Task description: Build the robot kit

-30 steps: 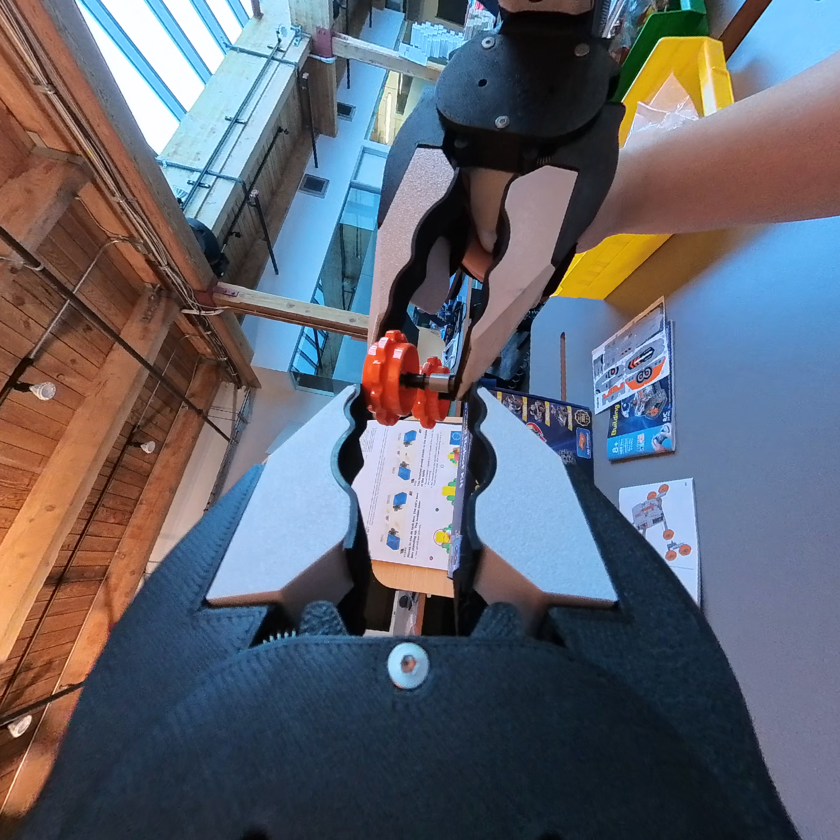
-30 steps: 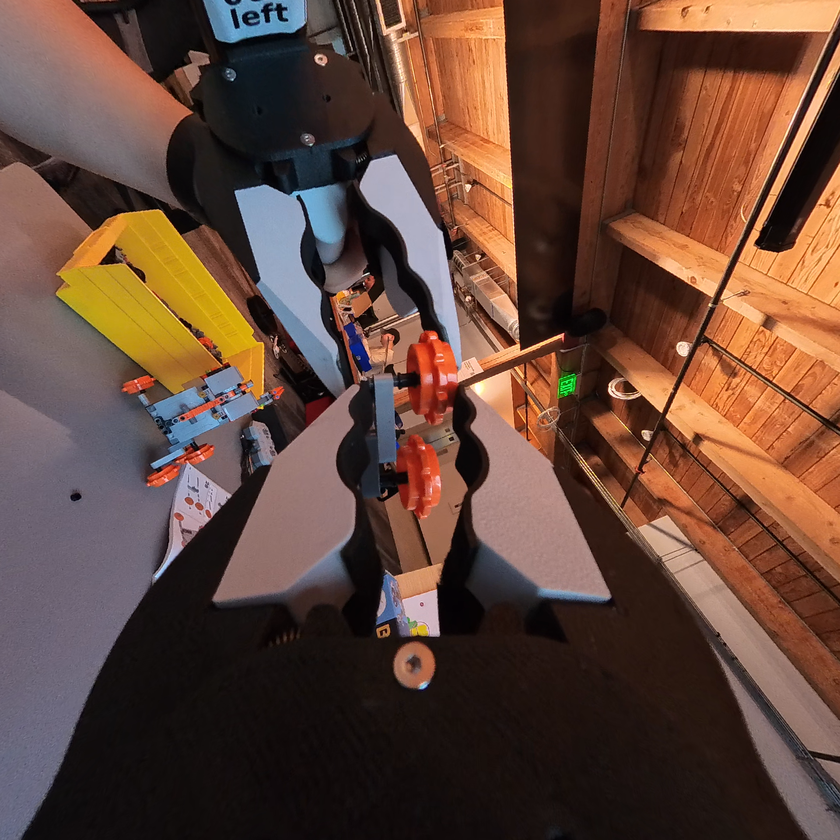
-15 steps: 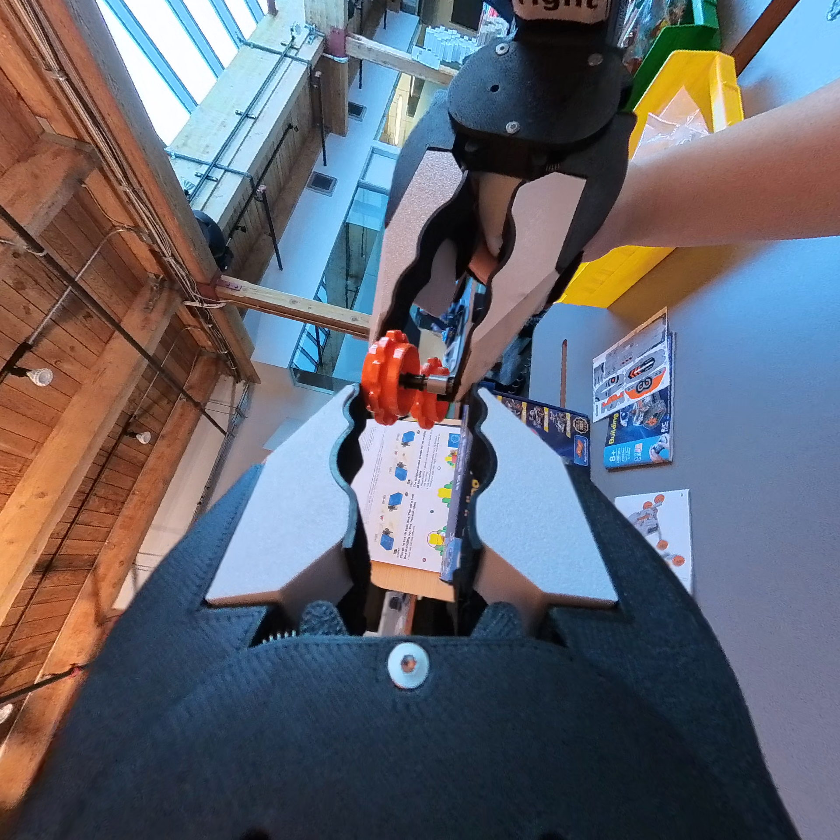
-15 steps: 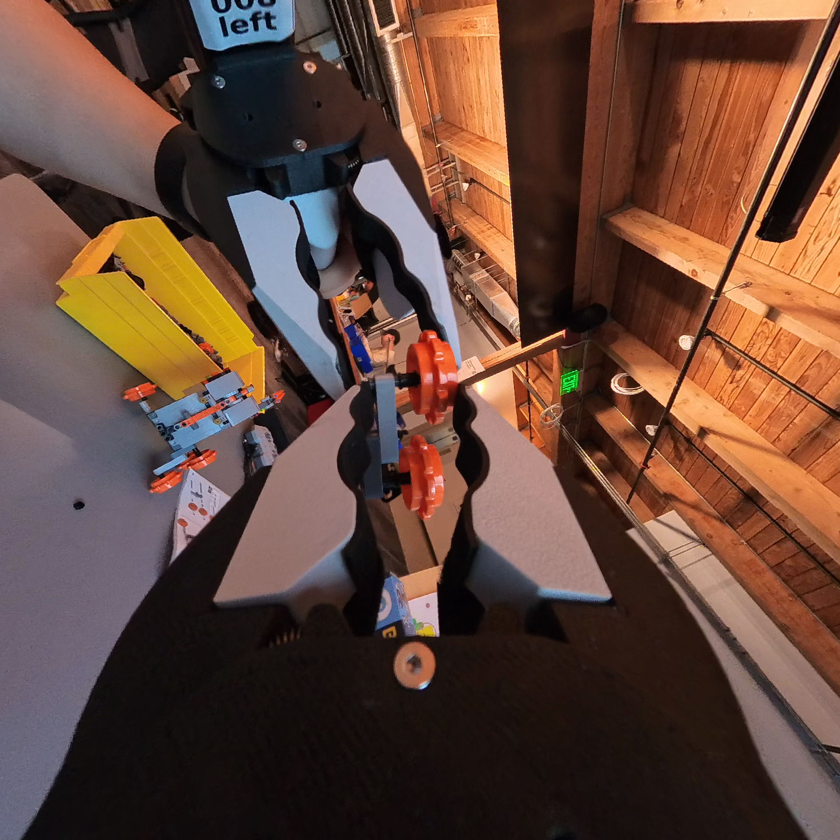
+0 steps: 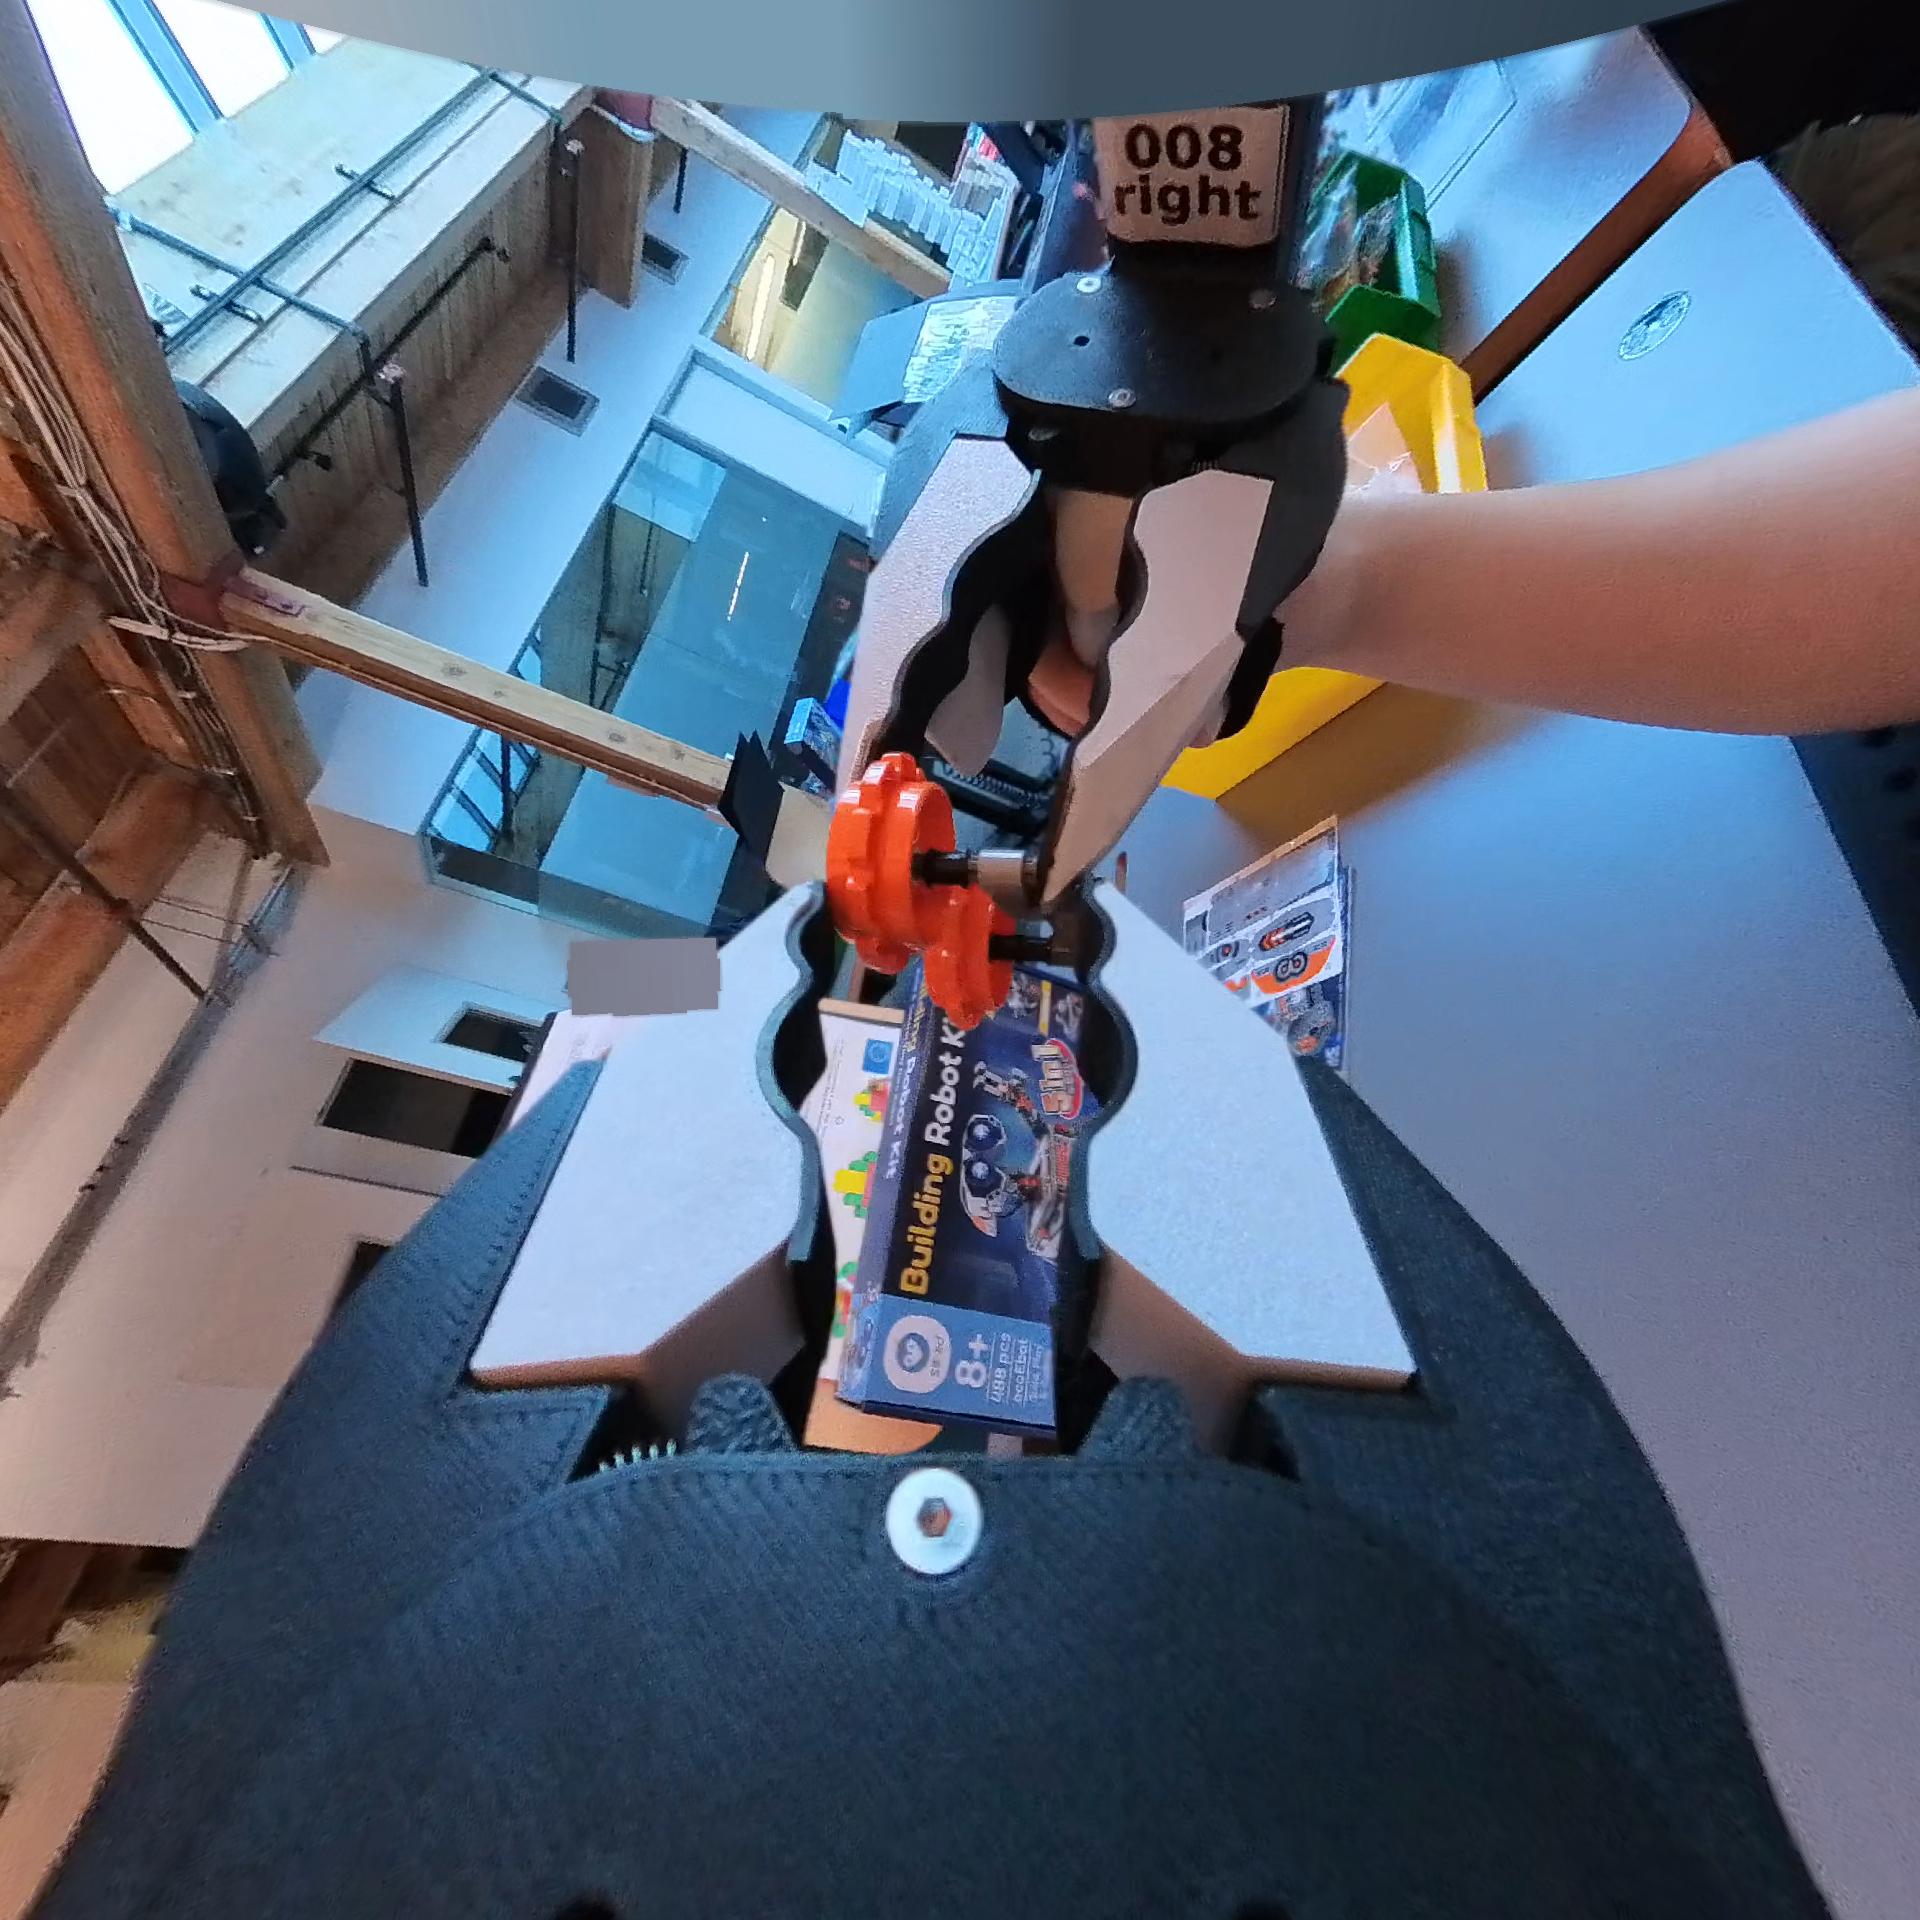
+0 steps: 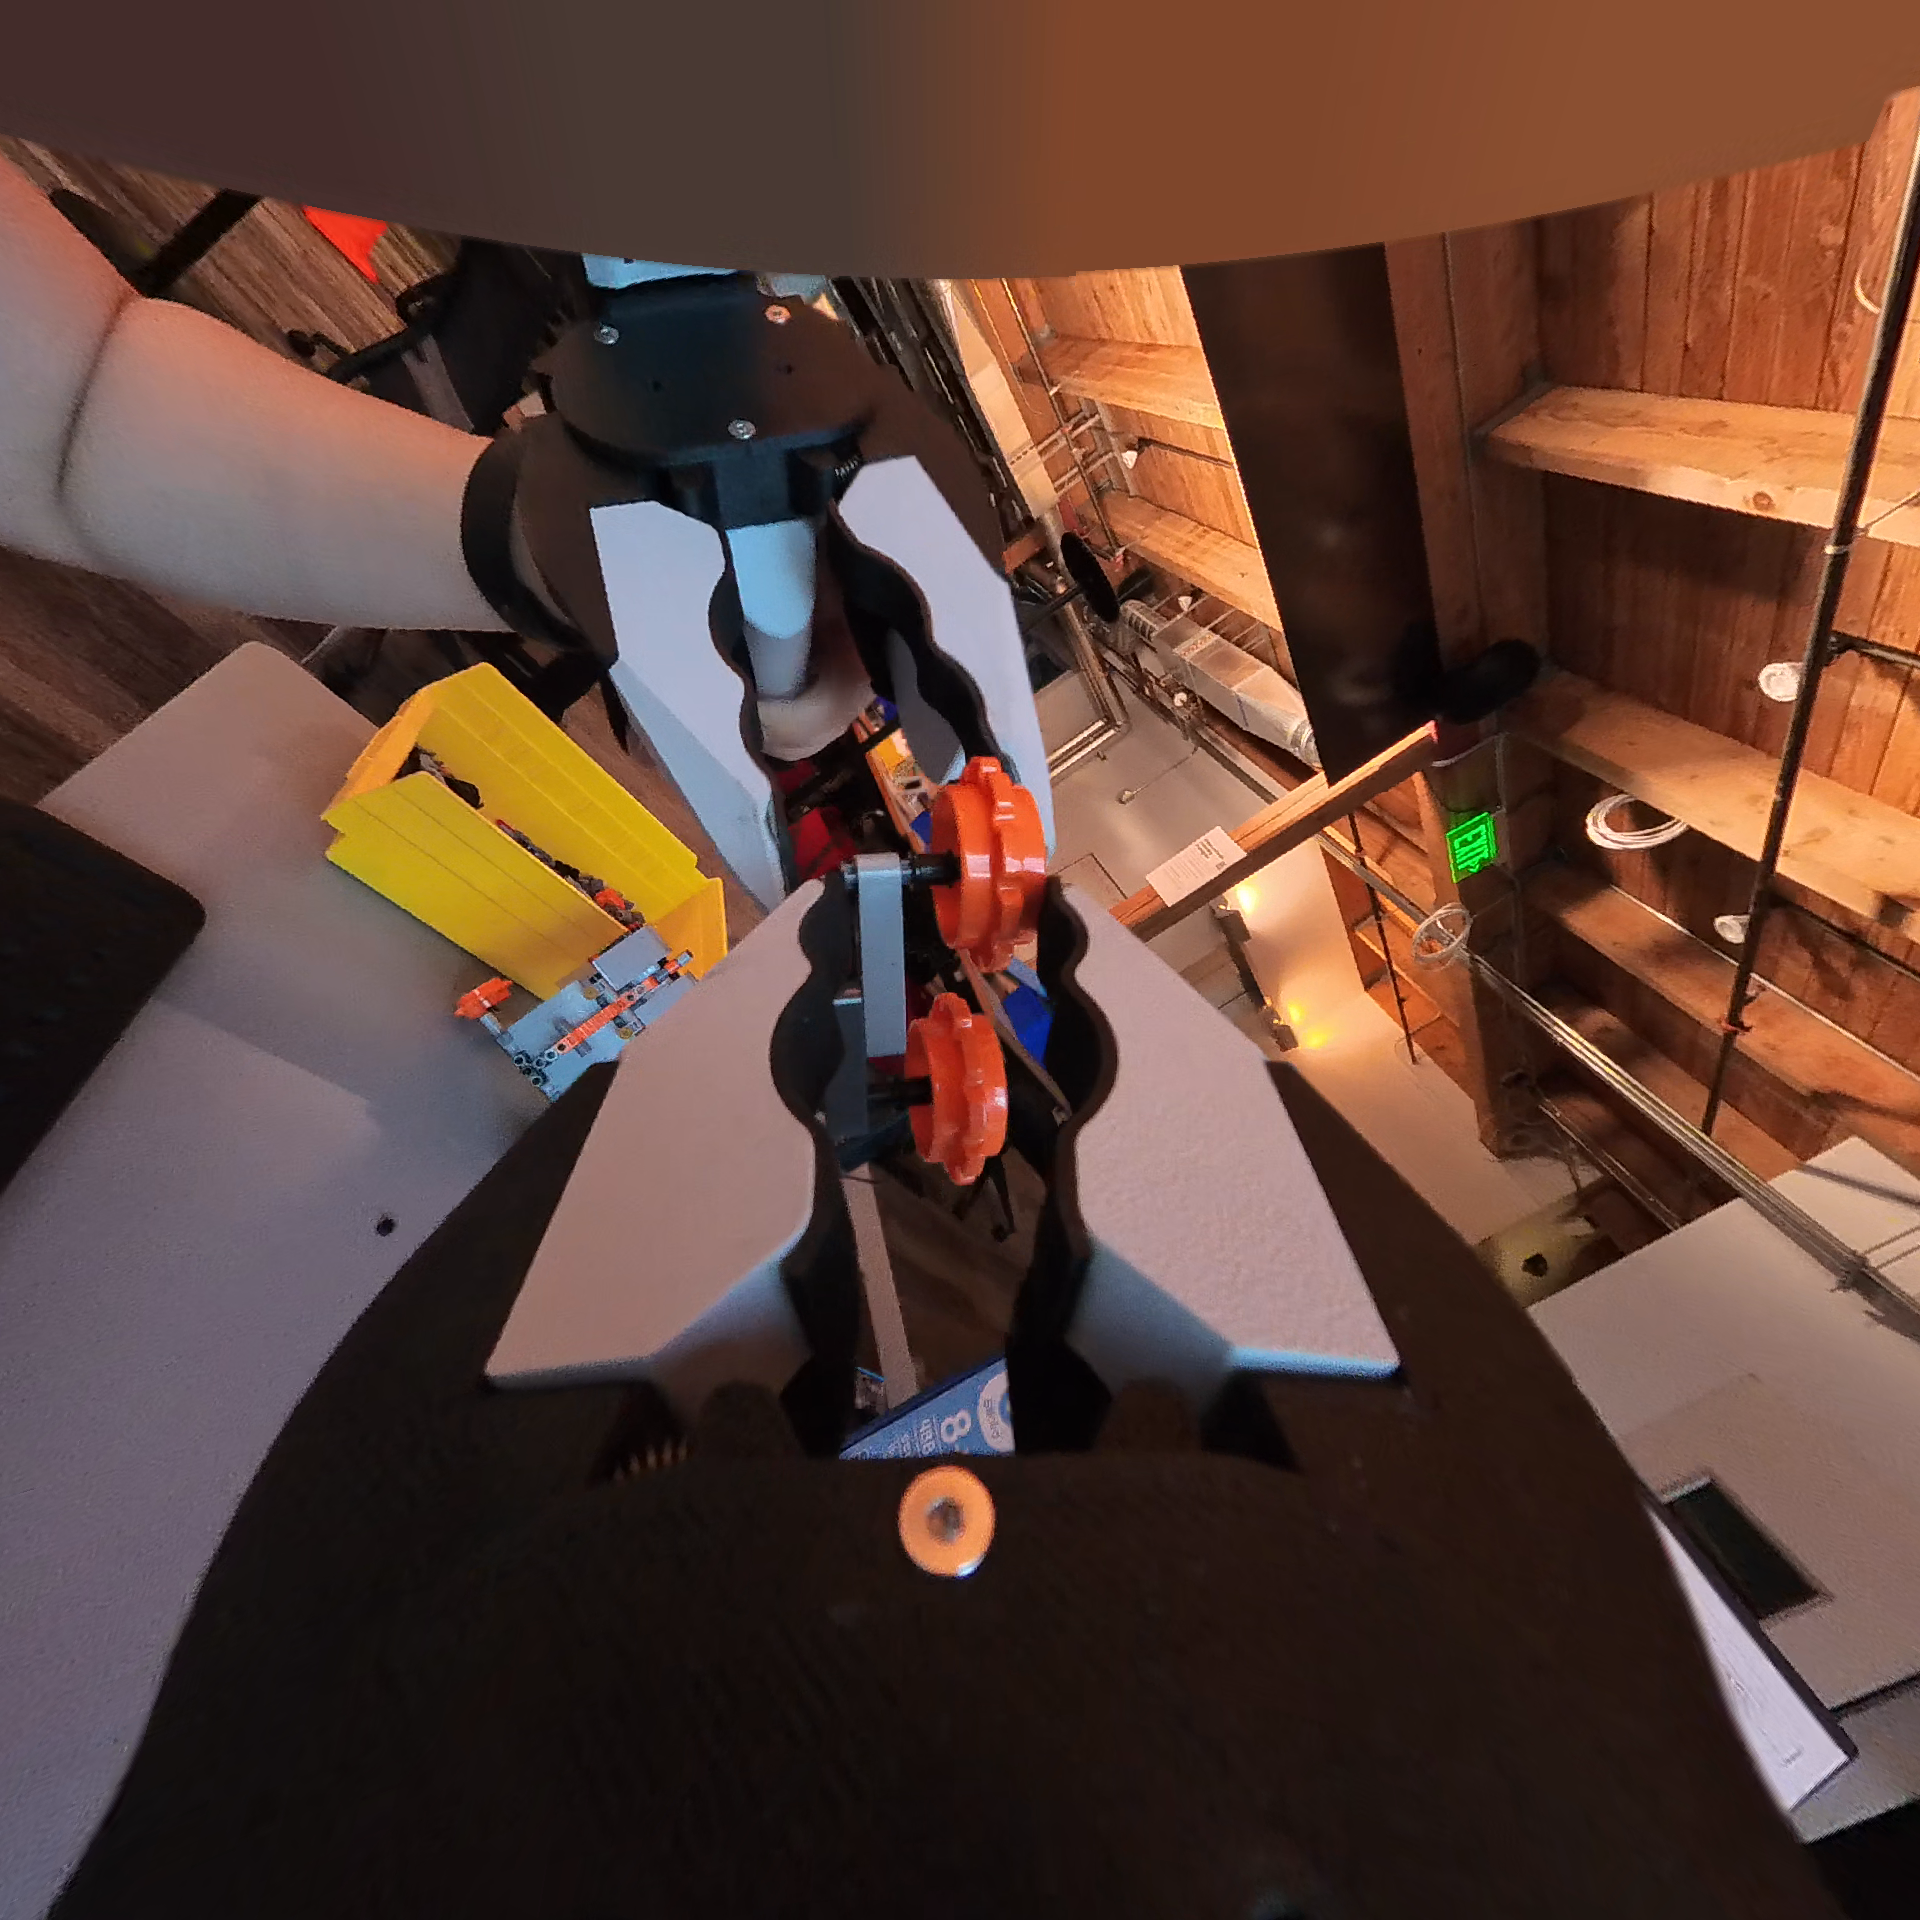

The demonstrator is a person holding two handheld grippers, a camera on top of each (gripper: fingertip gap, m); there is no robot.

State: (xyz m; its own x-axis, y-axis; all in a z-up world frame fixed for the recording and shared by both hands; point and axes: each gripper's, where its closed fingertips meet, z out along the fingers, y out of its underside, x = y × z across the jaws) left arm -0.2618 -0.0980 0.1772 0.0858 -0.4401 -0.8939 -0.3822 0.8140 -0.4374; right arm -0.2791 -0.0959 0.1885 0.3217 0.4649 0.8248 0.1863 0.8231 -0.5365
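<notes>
A small assembly, a grey beam (image 6: 881, 935) with two orange toothed wheels on black axles, hangs in the air between two grippers that face each other. My right gripper (image 6: 940, 904) is shut on it: the beam lies against one finger and the upper wheel (image 6: 982, 862) is by the other, with the lower wheel (image 6: 954, 1086) deeper in the gap. My left gripper (image 5: 951, 909) is closed around the same wheels (image 5: 888, 862) from the opposite side. It also shows in the right wrist view (image 6: 906, 857), and the right gripper shows in the left wrist view (image 5: 956, 842).
A grey table (image 5: 1610, 1143) lies below with a blue kit box (image 5: 966, 1195), booklets (image 5: 1278, 935), a yellow parts bin (image 6: 499, 831) and a part-built grey and orange model (image 6: 592, 1008). A green bin (image 5: 1371, 260) stands farther back. A forearm (image 5: 1610, 582) reaches in from the right.
Both grippers have tilted together with the assembly between them. The blue box now shows through the left jaws. The lower wheel shows more in the left view. Jaw gaps are unchanged.
</notes>
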